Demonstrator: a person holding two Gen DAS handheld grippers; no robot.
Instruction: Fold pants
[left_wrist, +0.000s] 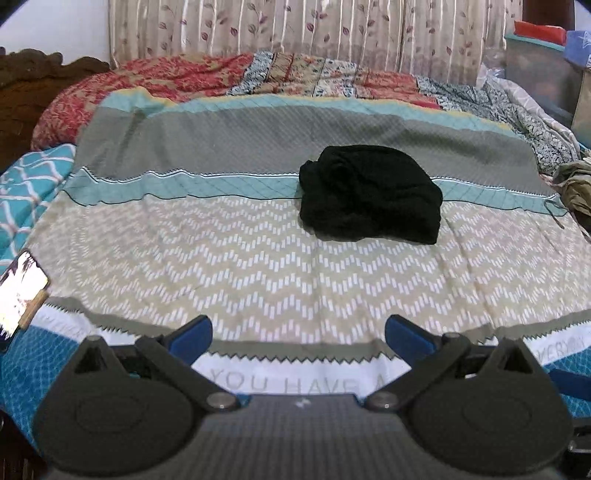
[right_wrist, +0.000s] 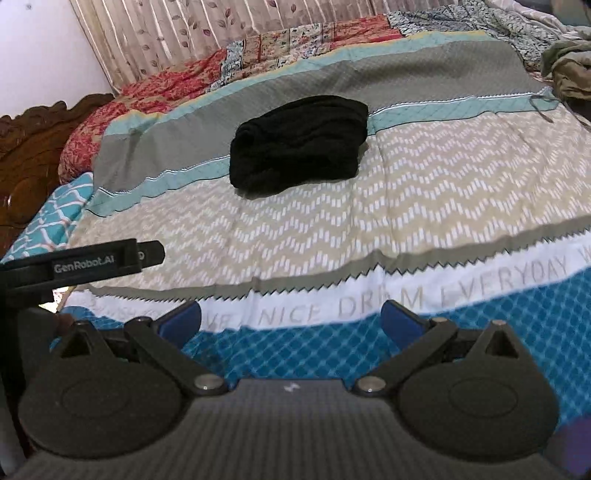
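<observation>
Left wrist view, left to right: we note a lit phone (left_wrist: 20, 288) at the lower left edge, the patterned bedspread (left_wrist: 258, 258) across the middle, and the pants (left_wrist: 371, 194) right of centre, a dark bundle lying on the teal stripe and the zigzag band. An olive cloth heap (left_wrist: 576, 184) sits at the far right edge. Our left gripper (left_wrist: 299, 334) hangs at bottom centre, jaws spread wide with nothing between them, well short of the pants. Right wrist view: the left gripper's body shows at the left edge, the pants (right_wrist: 299, 142) lie upper centre, and our right gripper (right_wrist: 291, 319) at bottom centre is likewise spread and empty, over the blue diamond border. We judge the task either complete or not begun; the bundle looks compact, but we cannot tell neat folds from a crumple. Handling estimate: soft, light knit fabric, limp, no stiffness, likely to sag and drag on the quilted cover when lifted. If refolding is called for, we would pinch an outer edge or corner of the bundle with each gripper, well spaced, and shake it flat. Waistband and hems are not distinguishable in the black mass.
</observation>
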